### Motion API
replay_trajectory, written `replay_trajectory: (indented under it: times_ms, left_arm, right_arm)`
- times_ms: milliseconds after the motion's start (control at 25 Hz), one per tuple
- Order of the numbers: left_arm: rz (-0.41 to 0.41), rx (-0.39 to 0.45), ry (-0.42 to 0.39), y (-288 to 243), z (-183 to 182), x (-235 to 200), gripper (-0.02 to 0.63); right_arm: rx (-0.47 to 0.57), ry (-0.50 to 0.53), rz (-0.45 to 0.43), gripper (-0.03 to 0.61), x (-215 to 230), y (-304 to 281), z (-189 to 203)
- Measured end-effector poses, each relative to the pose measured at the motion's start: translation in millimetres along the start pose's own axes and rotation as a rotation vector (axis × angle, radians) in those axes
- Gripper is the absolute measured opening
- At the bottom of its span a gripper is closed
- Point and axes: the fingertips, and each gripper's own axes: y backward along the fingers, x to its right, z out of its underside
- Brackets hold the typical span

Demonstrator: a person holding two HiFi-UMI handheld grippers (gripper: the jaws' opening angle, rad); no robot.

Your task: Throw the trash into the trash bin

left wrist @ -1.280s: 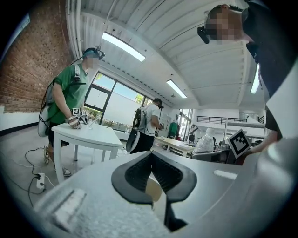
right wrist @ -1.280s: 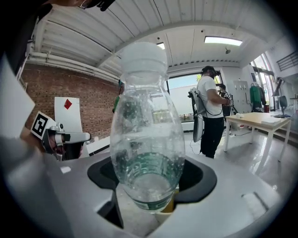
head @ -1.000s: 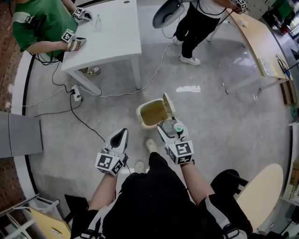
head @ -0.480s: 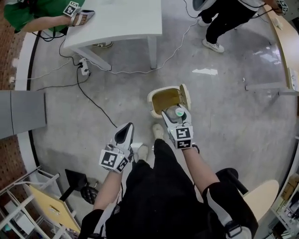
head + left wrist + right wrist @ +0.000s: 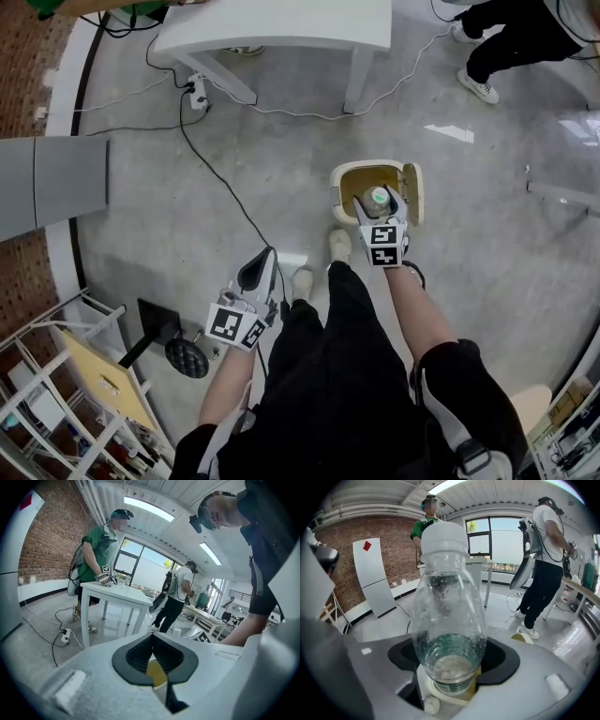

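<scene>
Scanning left to right: grey cabinet (image 5: 52,183) at the far left edge, wire rack (image 5: 37,412) in the lower-left corner, black stand (image 5: 183,356) near my left forearm. Left gripper (image 5: 260,272) hangs over the concrete floor (image 5: 150,234), its fingers (image 5: 136,656) clenched tip to tip, empty. Black cable (image 5: 220,178) runs from the power strip (image 5: 197,94) across the floor and ends near that gripper's tip, the only thing lying on that side. White bench (image 5: 281,23) sits along the top edge, well apart.

My shoes (image 5: 337,246) are just short of the trash bin (image 5: 366,165). Its lid (image 5: 413,192) is flipped open to the right. Right gripper (image 5: 378,204) sits over the bin mouth, fingers (image 5: 506,660) grasping the clear bottle (image 5: 447,606) low on its body, white cap pointing away from me. From the head view the cap lines up with the opening.

Another person's legs (image 5: 511,42) at top right, well apart. Open floor left, right and beyond the bin.
</scene>
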Motion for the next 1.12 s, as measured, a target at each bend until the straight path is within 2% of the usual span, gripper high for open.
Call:
replay_trajectory:
  times_ms: [120, 280, 360, 480, 640, 840, 1120]
  left_arm:
    - [-0.007, -0.009, 0.005, 0, 4, -7, 0.002]
    - [0.036, -0.004, 0.002, -6, -1, -1, 0.002]
    - [0.056, -0.008, -0.001, -7, -2, 3, 0.002]
    - [0.079, -0.02, -0.005, -8, 2, 7, 0.002]
    - [0.095, -0.025, -0.018, -1, 5, 9, 0.002]
    - [0.14, -0.016, -0.075, 0, -3, 18, 0.002]
    - [0.173, 0.08, -0.124, 20, -41, 24, 0.002]
  right_arm:
    - [-0.004, 0.0, 0.018, 0.324, 5, -8, 2]
    - [-0.01, -0.012, 0.046, 0.33, 11, -13, 6]
    - [-0.025, -0.038, 0.056, 0.417, 13, -15, 10]
    - [-0.018, -0.076, 0.071, 0.419, 17, -9, 10]
    - [0.022, -0.096, 0.09, 0.378, 14, 9, 7]
    - [0.084, -0.113, 0.128, 0.299, 19, 44, -11]
    - [0.252, -0.139, 0.153, 0.209, 8, 102, -63]
